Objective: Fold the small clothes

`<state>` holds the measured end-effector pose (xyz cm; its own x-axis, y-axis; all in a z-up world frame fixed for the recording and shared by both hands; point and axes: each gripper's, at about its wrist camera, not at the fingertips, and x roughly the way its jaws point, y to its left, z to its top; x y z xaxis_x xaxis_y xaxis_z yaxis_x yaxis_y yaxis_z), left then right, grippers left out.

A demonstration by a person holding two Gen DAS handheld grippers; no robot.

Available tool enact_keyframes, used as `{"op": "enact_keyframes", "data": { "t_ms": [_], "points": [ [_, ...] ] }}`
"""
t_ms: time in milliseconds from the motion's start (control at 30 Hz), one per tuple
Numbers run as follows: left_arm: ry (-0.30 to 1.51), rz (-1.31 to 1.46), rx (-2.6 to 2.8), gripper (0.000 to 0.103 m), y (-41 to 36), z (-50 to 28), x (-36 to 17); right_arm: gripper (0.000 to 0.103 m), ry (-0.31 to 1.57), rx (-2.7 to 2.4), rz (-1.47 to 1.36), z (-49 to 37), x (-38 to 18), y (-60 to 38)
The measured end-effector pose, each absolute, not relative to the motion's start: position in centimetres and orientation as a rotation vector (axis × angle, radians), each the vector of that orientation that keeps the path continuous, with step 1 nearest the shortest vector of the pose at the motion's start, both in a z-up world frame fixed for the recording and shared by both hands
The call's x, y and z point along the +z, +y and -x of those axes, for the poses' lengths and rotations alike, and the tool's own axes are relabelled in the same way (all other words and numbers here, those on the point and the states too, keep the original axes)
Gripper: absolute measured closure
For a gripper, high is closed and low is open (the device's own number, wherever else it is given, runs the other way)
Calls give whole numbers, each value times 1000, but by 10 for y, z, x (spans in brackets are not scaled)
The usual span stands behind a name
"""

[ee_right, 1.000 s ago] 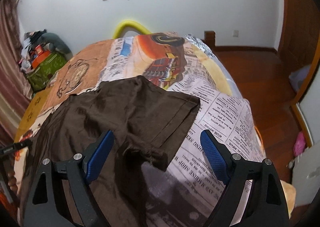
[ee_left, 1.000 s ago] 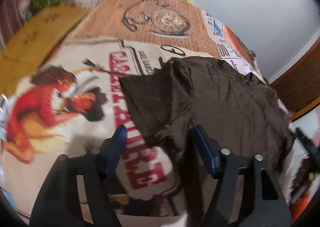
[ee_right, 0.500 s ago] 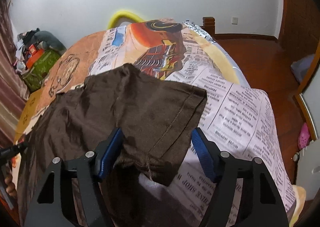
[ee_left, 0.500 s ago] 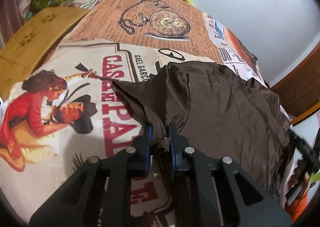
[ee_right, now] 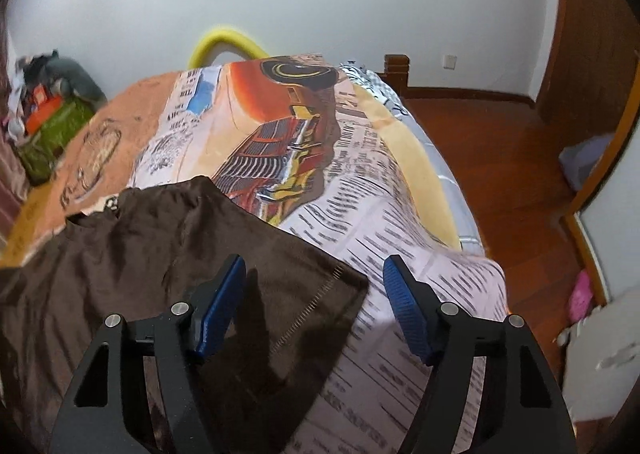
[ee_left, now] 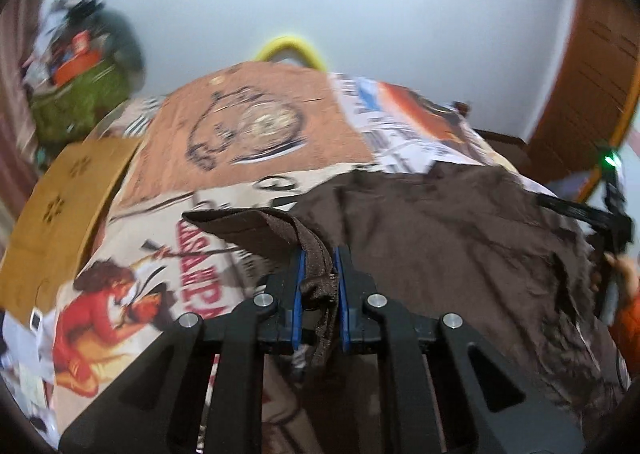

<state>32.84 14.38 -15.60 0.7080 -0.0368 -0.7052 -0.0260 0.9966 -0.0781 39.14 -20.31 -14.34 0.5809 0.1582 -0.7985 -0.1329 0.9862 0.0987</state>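
A dark brown T-shirt (ee_left: 448,238) lies spread on a bed with a printed cover (ee_left: 256,125). My left gripper (ee_left: 319,258) is shut on the hem of the shirt's left sleeve and holds it lifted off the cover. In the right wrist view the shirt's other sleeve (ee_right: 288,294) lies flat, its stitched hem between the fingers. My right gripper (ee_right: 314,274) is open just above that sleeve, not holding it. The right gripper also shows at the right edge of the left wrist view (ee_left: 612,221).
The bed cover (ee_right: 360,189) drops off at its right edge to a wooden floor (ee_right: 500,157). A yellow hoop (ee_right: 224,41) stands at the far end. A cardboard box (ee_left: 64,213) and a green bag pile (ee_left: 76,93) sit left of the bed.
My left gripper closed on the left sleeve hem and has now lifted it, tilting the view up. My right gripper came lower and closer over the right sleeve, still open.
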Motion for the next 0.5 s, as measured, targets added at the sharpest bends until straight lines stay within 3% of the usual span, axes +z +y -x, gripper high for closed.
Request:
{"op": "enact_keyframes", "data": {
  "t_ms": [33, 100, 167, 400, 467, 500],
  "points": [
    [785, 72, -23, 89, 138, -329, -155, 53, 945, 179, -25, -394, -144, -200],
    [787, 54, -45, 89, 128, -330, -155, 76, 962, 202, -46, -398, -145, -200],
    [797, 41, -65, 89, 119, -333, -157, 87, 987, 236, -104, -402, -145, -204],
    [901, 4, -114, 89, 98, -334, -180, 91, 959, 329, -186, -390, -118, -202],
    [916, 7, -114, 84, 97, -329, -184, 91, 943, 358, -172, -386, -108, -195],
    [922, 17, -117, 74, 99, -326, -185, 91, 939, 374, -170, -384, -104, -191]
  ]
}}
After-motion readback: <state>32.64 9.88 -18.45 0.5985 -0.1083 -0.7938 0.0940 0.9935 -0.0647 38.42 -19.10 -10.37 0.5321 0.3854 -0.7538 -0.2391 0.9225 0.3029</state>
